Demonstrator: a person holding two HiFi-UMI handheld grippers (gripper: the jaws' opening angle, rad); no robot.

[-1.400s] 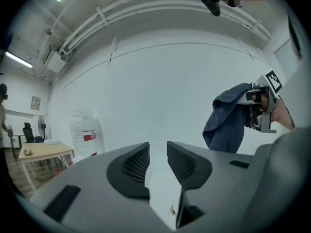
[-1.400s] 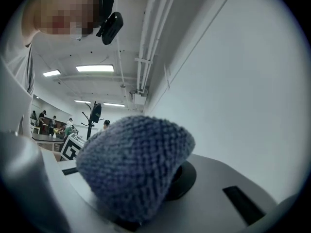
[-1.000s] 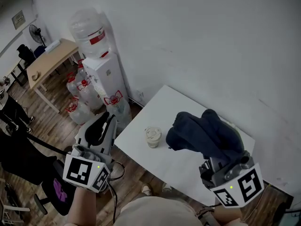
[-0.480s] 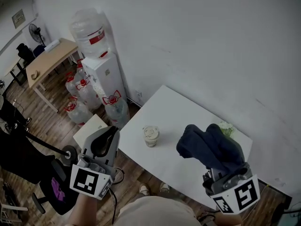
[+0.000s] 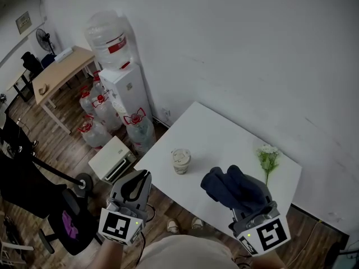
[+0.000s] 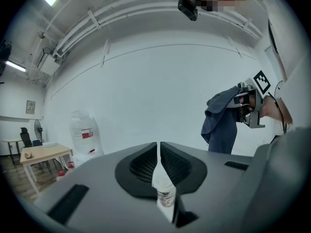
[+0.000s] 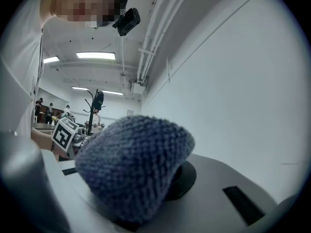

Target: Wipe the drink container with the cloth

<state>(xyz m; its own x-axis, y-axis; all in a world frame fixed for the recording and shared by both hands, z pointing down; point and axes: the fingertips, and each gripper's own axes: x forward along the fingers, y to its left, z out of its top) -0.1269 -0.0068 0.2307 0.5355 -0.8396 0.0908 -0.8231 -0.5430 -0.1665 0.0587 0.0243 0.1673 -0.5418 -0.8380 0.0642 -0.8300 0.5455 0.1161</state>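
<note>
White rectangular table [image 5: 224,130] stands against a white wall [image 5: 235,43] on a wood floor [image 5: 59,144]. The pale lidded drink cup [image 5: 180,162] stands near the table's left edge. Left gripper [image 5: 136,184]: closed, empty. Right gripper [image 5: 248,212]: clamped on the dark-blue knitted cloth [image 5: 235,188], right of the cup.

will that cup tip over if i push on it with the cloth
Likely light: the cup looks small and stands free near the table edge, so a sideways wipe may slide or tip it. The cloth droops limp, so probably soft.
</note>
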